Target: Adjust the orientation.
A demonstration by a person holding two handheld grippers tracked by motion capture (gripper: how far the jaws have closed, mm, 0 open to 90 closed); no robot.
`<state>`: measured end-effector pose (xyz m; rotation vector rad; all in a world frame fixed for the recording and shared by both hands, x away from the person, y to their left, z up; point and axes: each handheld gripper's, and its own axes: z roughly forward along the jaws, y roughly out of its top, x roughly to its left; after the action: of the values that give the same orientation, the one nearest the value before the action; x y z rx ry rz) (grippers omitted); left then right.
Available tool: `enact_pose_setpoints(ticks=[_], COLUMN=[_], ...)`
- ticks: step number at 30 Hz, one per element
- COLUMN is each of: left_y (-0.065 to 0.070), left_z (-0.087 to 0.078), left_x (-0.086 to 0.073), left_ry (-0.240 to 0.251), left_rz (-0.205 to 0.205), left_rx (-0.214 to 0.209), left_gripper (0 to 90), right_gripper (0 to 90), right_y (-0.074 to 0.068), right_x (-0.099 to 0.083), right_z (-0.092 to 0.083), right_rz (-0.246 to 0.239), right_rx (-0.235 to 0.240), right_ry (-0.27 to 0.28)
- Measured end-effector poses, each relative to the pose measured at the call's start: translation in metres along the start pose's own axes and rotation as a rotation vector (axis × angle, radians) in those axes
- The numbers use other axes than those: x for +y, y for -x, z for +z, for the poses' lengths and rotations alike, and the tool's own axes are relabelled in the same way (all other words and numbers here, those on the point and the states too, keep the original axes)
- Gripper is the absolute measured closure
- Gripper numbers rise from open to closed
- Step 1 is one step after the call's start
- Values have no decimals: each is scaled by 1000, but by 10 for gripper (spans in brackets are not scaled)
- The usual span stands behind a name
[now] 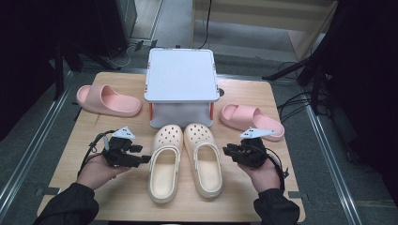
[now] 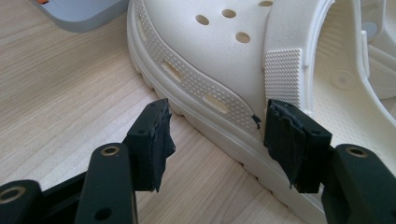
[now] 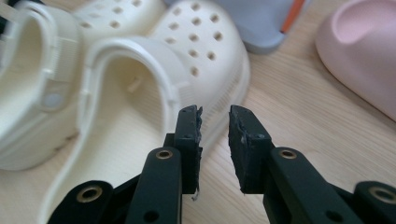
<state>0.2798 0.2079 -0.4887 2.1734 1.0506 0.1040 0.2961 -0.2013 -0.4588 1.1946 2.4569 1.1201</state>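
High view: a cream clog pair is seen at bench centre, just before a white stand (image 1: 180, 75), w/ a pink slide to each side. Left claw (image 2: 217, 135) is spread wide, unloaded, at the left clog (image 2: 210, 60) outer sole edge; right claw (image 3: 215, 123) is released, jaws narrowly parted, beside the right clog (image 3: 196, 51) rim. Risk, as judged: thick sole may be pinched shallowly and slipped off, or one clog nudged into its twin, since they lie nearly touching.
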Motion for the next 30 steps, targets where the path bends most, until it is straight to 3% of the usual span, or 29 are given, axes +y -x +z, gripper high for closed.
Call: enact_pose_setpoints(ticks=[3, 6, 9, 12, 15, 22, 30], left_y=[-2, -4, -5, -5, -4, -1, 0], left_z=[0, 2, 6, 6, 8, 14, 14], left_x=[0, -1, -2, -2, -2, -2, -2], left_ry=[-2, -21, -48, -50, -54, -94, -99], left_rz=[-9, -18, -24, -32, -50, -34, -27], left_rx=[-2, 0, 3, -2, -15, -11, -27], left_gripper=[404, 400, 405, 405, 415, 432, 435], right_gripper=[738, 713, 704, 713, 724, 726, 731], right_y=[6, 7, 4, 3, 1, -8, -16], right_x=[-6, -8, -8, -7, -8, -10, -9], right_z=[11, 26, 34, 37, 37, 38, 42], right_rz=[-5, -56, -59, -68, -35, -47, -50], right_rx=[-17, -32, -20, -29, -12, 23, 61], right_ry=[-31, -70, -90, -97, -102, -113, -122])
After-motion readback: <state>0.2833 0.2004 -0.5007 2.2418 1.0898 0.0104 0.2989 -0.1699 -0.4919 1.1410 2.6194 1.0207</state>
